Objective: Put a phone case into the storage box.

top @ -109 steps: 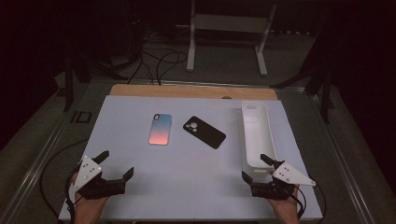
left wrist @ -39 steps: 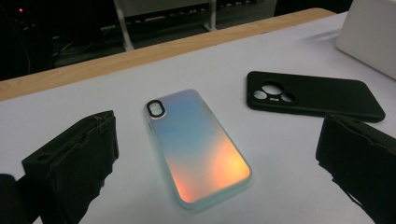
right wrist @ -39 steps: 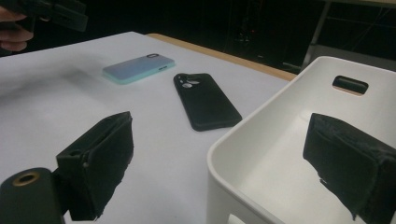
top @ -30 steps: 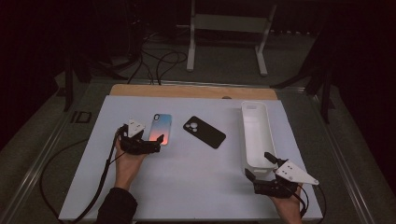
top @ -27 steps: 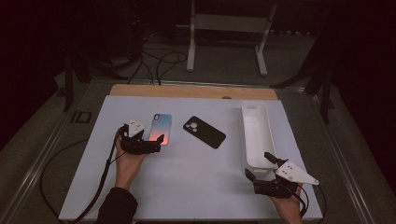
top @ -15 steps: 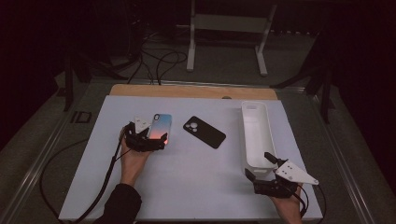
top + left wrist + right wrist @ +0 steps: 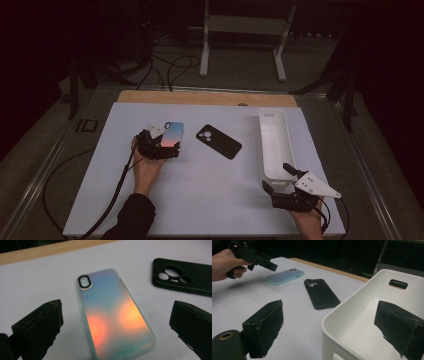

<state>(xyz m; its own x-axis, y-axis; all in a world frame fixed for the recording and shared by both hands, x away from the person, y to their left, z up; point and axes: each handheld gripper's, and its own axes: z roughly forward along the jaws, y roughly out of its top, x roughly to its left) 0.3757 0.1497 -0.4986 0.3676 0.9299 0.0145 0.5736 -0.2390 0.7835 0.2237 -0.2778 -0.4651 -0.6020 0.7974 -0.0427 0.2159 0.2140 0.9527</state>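
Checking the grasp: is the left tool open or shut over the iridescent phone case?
Open: the left tool has its jaws spread on either side of the iridescent phone case.

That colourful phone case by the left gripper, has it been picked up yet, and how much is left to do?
Not yet. The left gripper hangs open over the iridescent case, which lies flat on the table, jaws on either side. The black case lies untouched beside it. The white bin looks empty, and the right gripper waits open at its near end. Probably both cases go in the bin, so nearly everything remains.
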